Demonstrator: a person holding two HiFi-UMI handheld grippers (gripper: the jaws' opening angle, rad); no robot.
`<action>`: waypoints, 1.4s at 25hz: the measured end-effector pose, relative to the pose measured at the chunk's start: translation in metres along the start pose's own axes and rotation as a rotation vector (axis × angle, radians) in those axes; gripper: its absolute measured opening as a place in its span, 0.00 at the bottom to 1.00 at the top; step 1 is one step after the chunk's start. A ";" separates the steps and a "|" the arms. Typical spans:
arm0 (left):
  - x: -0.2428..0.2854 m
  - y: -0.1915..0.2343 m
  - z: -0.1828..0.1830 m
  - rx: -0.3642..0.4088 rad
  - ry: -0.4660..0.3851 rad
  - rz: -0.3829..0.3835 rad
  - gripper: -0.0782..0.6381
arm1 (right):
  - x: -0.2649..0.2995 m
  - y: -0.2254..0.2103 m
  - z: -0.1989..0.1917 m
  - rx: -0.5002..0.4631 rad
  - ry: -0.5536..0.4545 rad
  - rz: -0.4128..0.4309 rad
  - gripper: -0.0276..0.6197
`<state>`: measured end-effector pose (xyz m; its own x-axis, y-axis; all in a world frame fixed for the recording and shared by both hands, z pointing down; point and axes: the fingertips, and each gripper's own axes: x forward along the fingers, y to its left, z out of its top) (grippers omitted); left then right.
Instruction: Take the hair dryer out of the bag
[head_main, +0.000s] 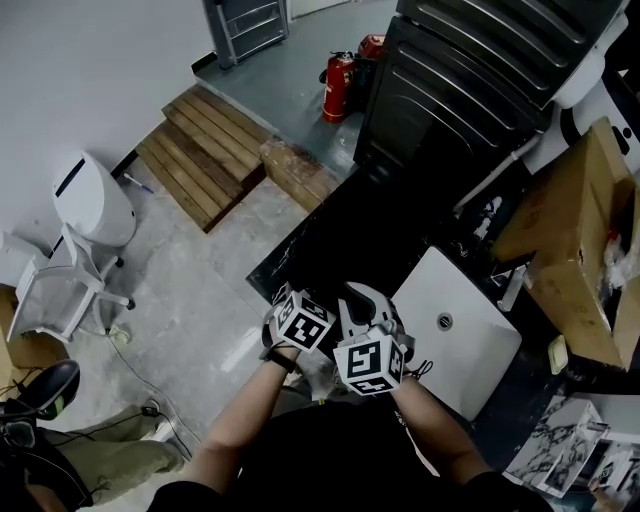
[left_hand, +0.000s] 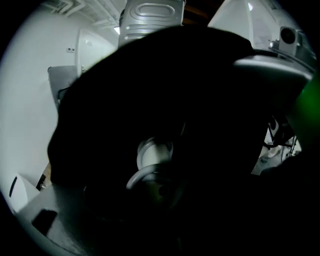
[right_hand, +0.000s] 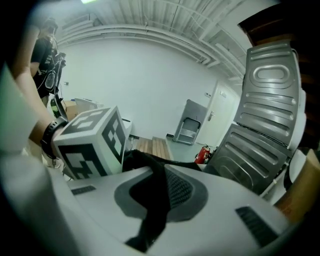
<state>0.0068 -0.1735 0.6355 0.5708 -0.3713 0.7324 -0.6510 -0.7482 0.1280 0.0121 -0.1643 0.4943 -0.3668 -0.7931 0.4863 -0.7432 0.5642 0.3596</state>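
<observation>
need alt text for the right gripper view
The right gripper's grey jaws are shut on a fold of black bag fabric. The left gripper's marker cube sits close at left; behind are a white wall, a red fire extinguisher and a ribbed metal panel at right.

Grey-white left gripper (head_main: 298, 318) and right gripper (head_main: 366, 305) carry black-and-white marker cubes (head_main: 368, 365); a black wristband (head_main: 283, 357) shows.
</observation>
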 end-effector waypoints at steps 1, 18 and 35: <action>0.001 0.001 0.000 0.015 0.005 0.000 0.59 | 0.001 0.000 0.000 0.003 -0.001 0.000 0.08; -0.008 0.006 0.008 0.076 -0.072 -0.041 0.46 | -0.002 -0.012 0.000 0.009 0.001 -0.053 0.08; -0.042 0.005 0.027 -0.007 -0.195 -0.048 0.45 | -0.008 -0.031 -0.013 -0.049 0.025 -0.161 0.08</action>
<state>-0.0066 -0.1762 0.5872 0.6865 -0.4355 0.5822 -0.6242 -0.7636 0.1649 0.0459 -0.1726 0.4899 -0.2308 -0.8684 0.4389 -0.7625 0.4417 0.4729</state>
